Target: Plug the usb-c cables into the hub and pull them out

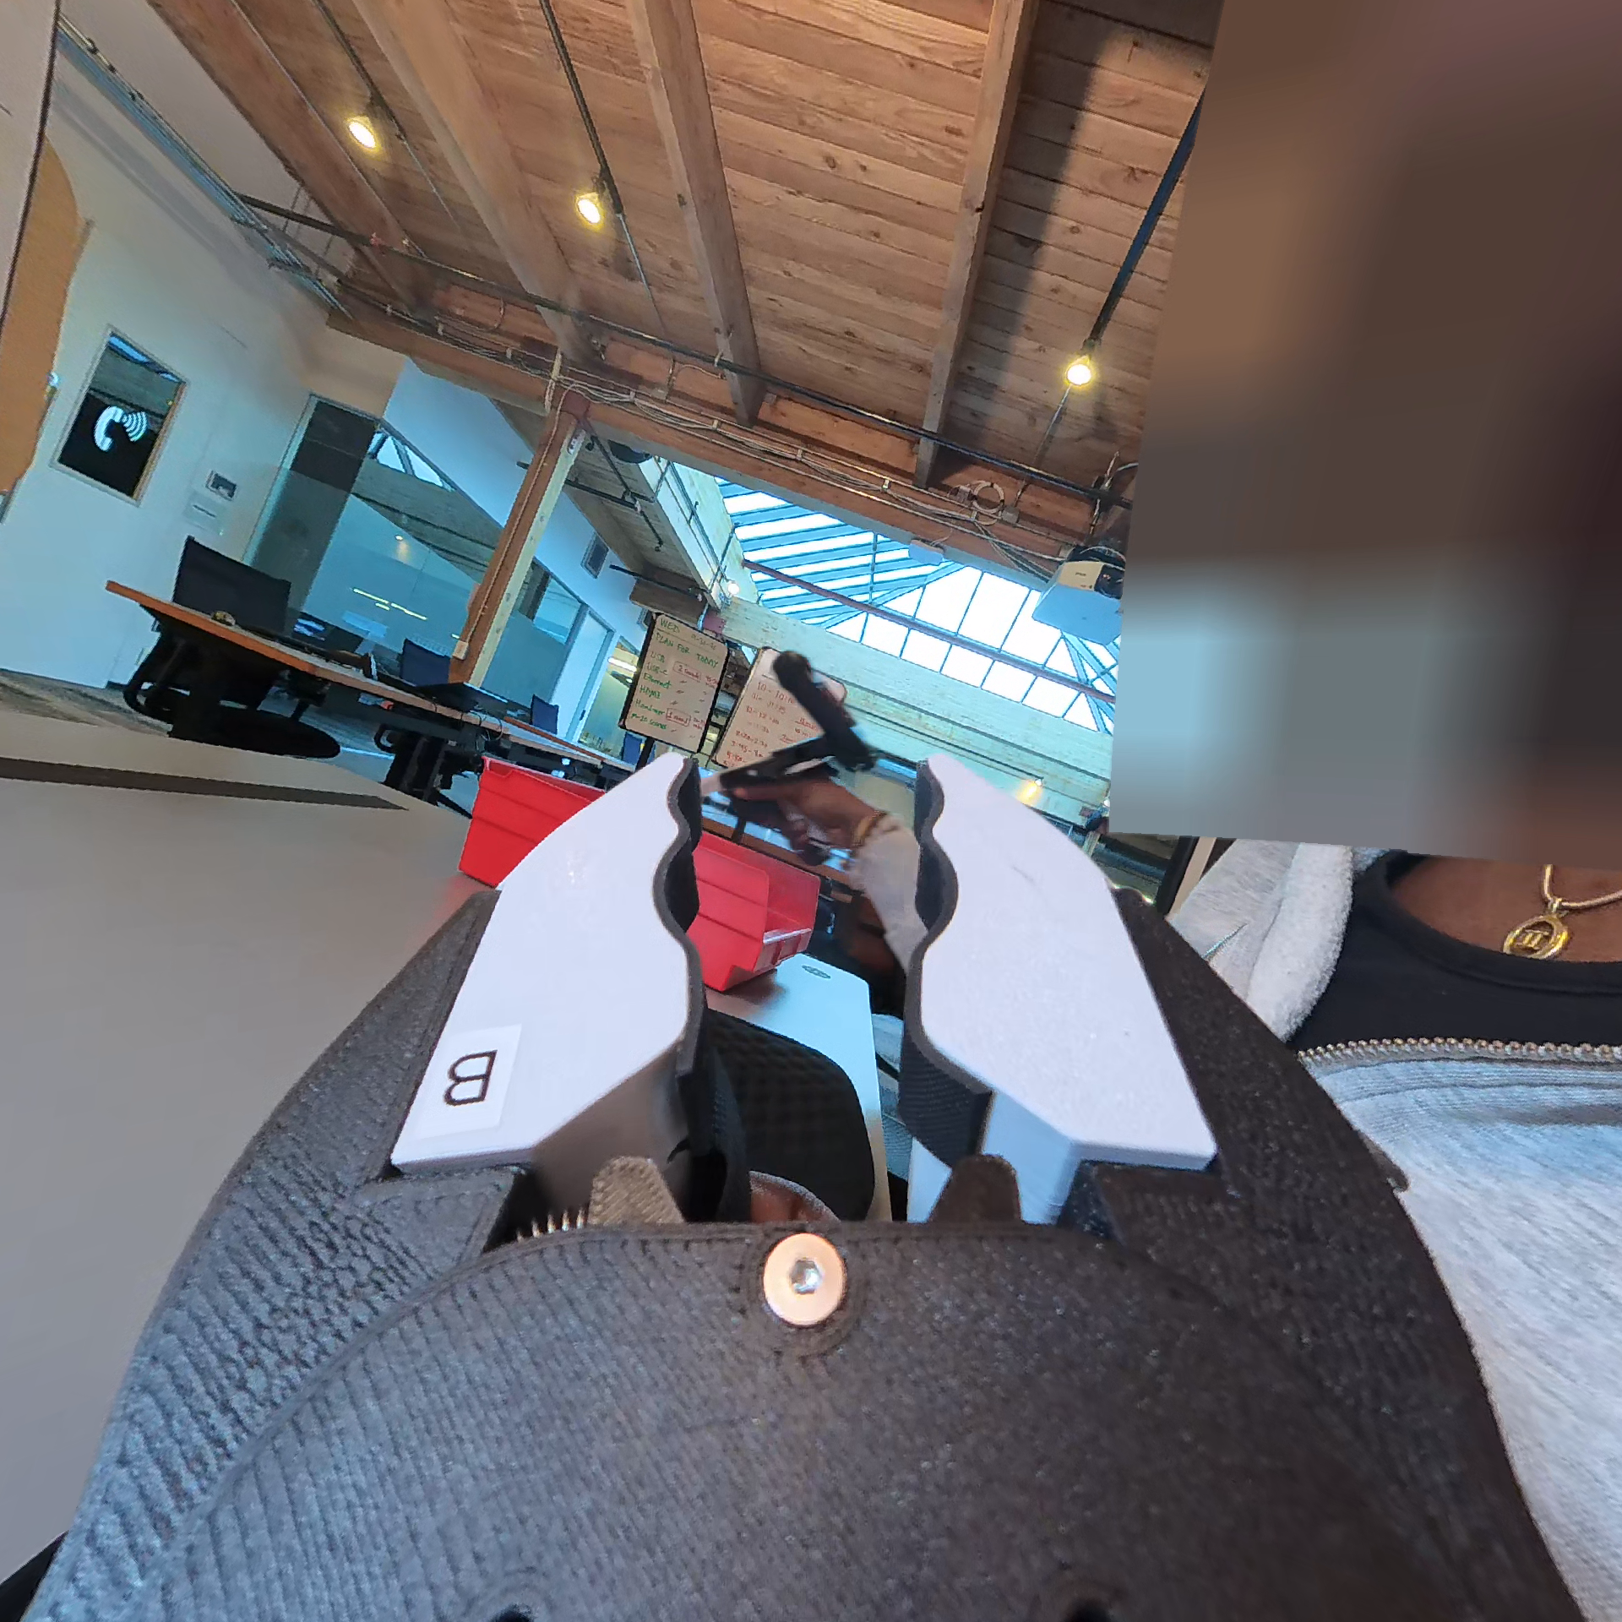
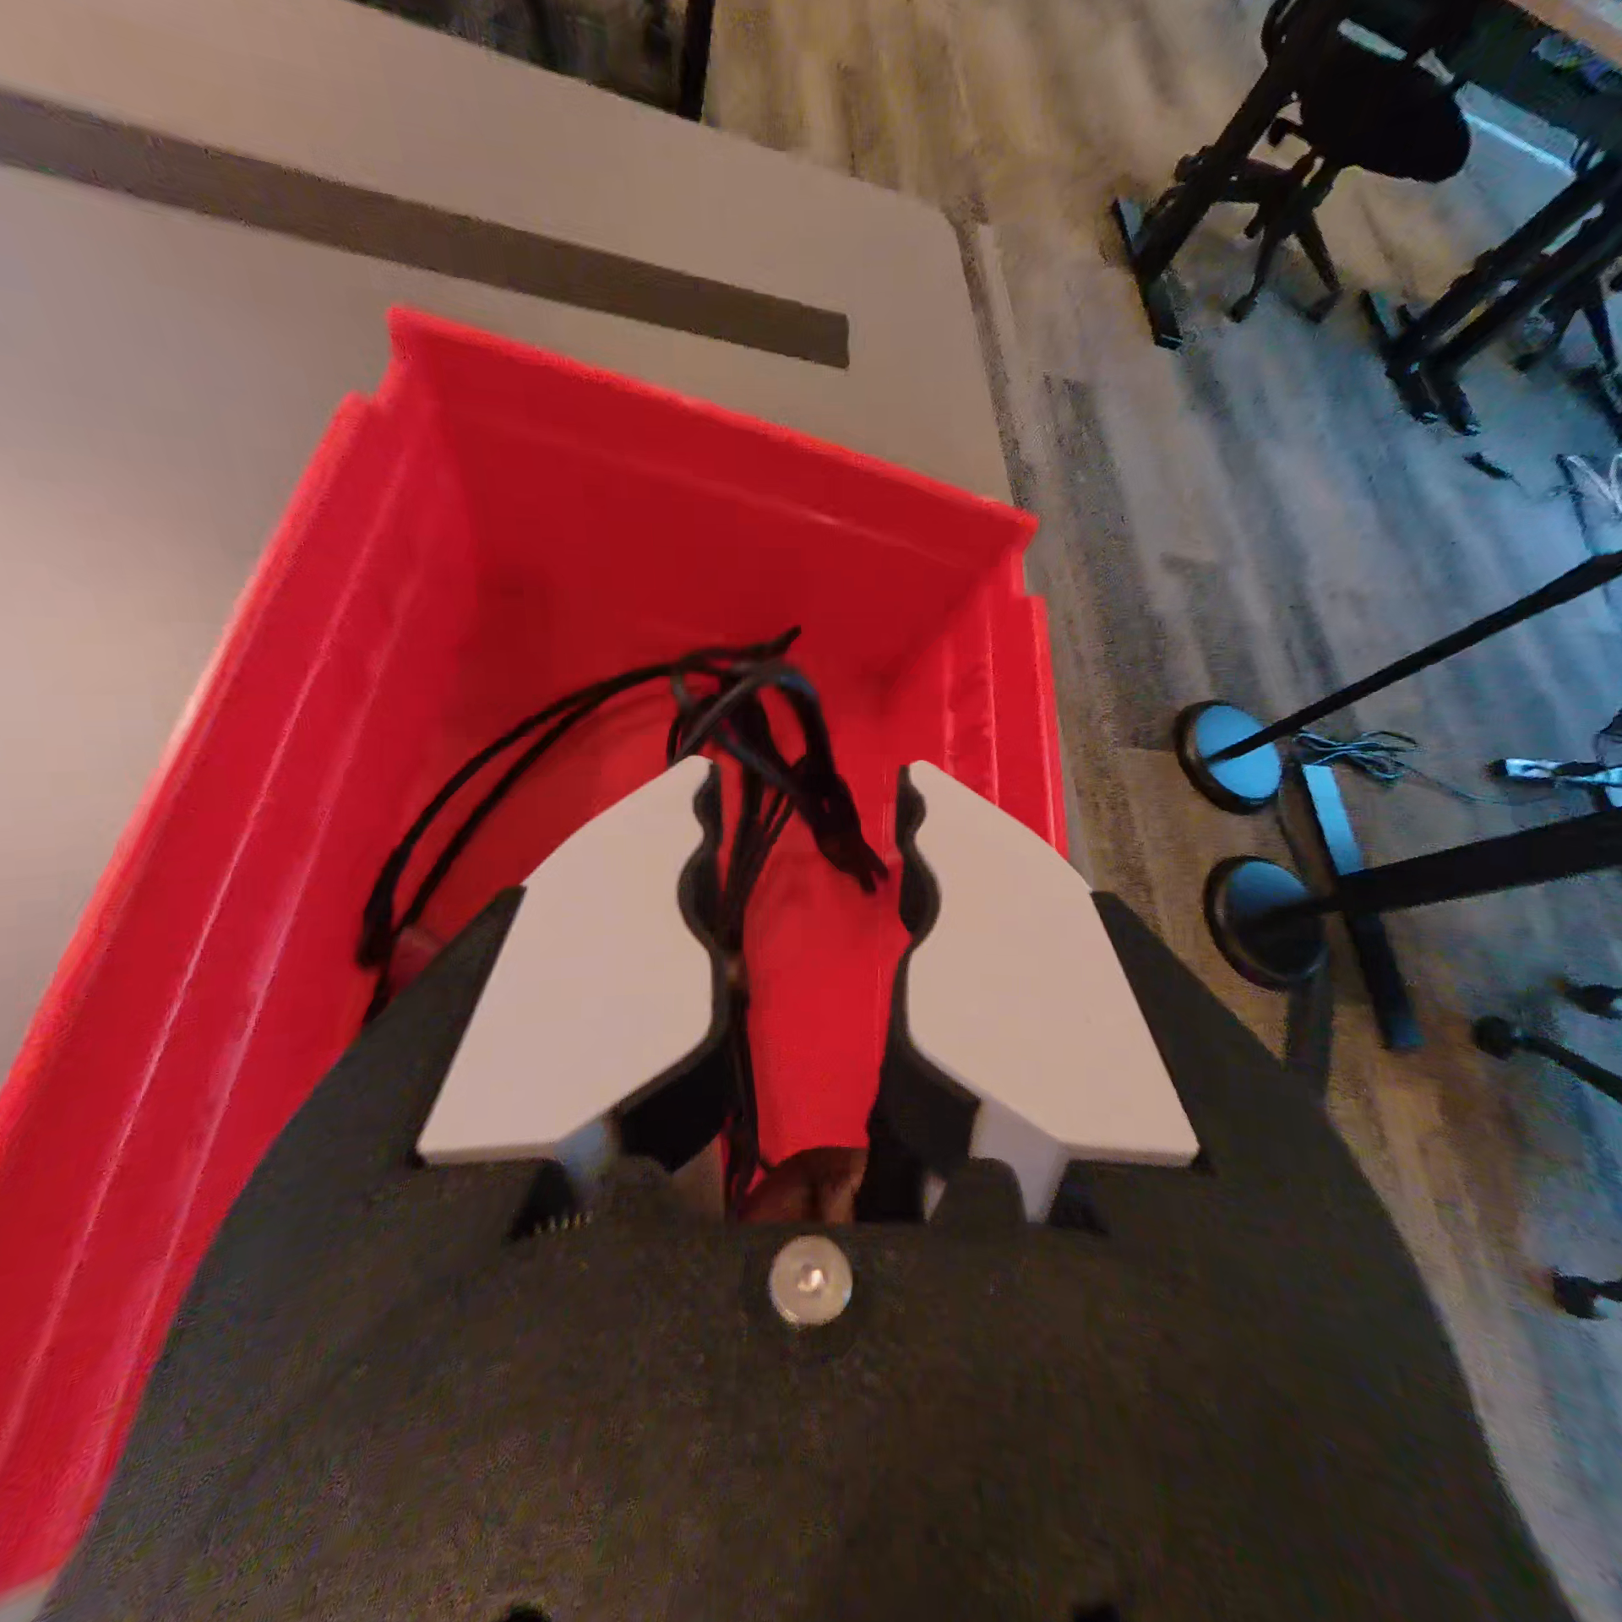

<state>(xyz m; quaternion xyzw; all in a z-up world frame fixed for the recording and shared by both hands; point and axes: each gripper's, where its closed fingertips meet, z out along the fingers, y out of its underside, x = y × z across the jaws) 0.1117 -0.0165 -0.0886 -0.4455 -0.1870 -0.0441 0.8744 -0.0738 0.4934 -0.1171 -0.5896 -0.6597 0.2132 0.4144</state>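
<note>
Right gripper (image 2: 806, 772) agape over red bin (image 2: 263, 790)

You carry a white sticker (image 1: 470, 1078) with one black printed letter on a finger of your left gripper (image 1: 803, 777). Two whiteboards (image 1: 676, 680) across the room bear handwriting. A framed dark sign (image 1: 118, 426) with a white symbol hangs on the wall. Nothing is readable in the right wrist view.

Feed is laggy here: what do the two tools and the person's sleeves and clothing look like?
Both tools have pale grey fingers with wavy black inner pads on a textured black body with a silver screw. The left tool bears a white sticker with a black letter; the right tool shows none. The person wears a grey zipped top over black and a gold pendant.
</note>
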